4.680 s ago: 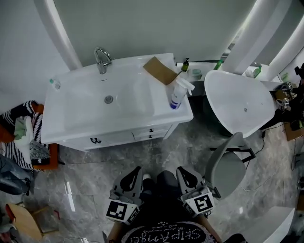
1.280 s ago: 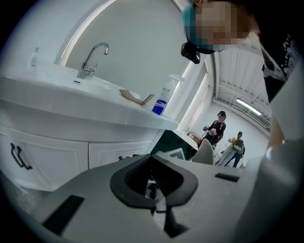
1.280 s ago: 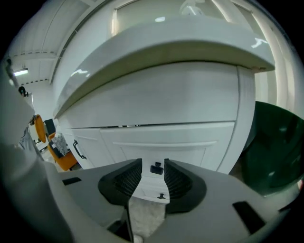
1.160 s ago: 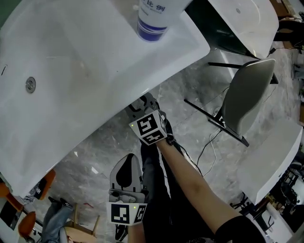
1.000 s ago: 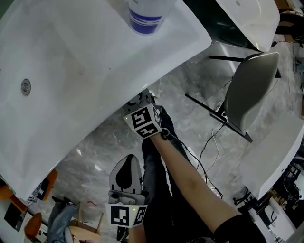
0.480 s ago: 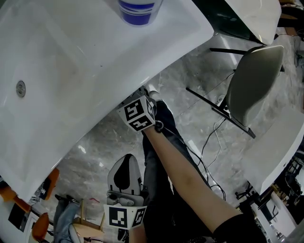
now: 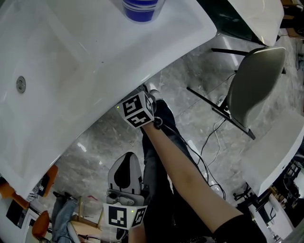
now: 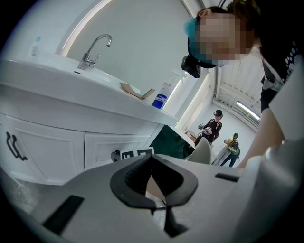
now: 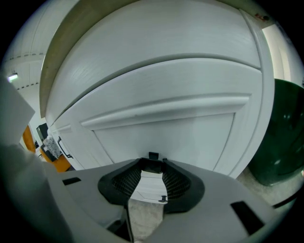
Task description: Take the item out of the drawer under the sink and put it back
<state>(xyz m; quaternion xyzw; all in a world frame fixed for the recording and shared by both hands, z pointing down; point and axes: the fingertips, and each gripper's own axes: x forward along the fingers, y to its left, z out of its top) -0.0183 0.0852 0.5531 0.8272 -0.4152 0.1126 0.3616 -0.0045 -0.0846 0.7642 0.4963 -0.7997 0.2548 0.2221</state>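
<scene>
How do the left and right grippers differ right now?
The right gripper is raised to the drawer front, fingers closed on its black knob; the left gripper hangs low, away from the cabinet, fingers shut on nothing. Both carry marker cubes.

Grey chair, blue-banded bottle, chrome faucet

It was a bathroom set-up inside a larger hall: a white sink with a chrome tap over a panelled drawer cabinet, a grey marble floor, a chair, and people standing beyond.
</scene>
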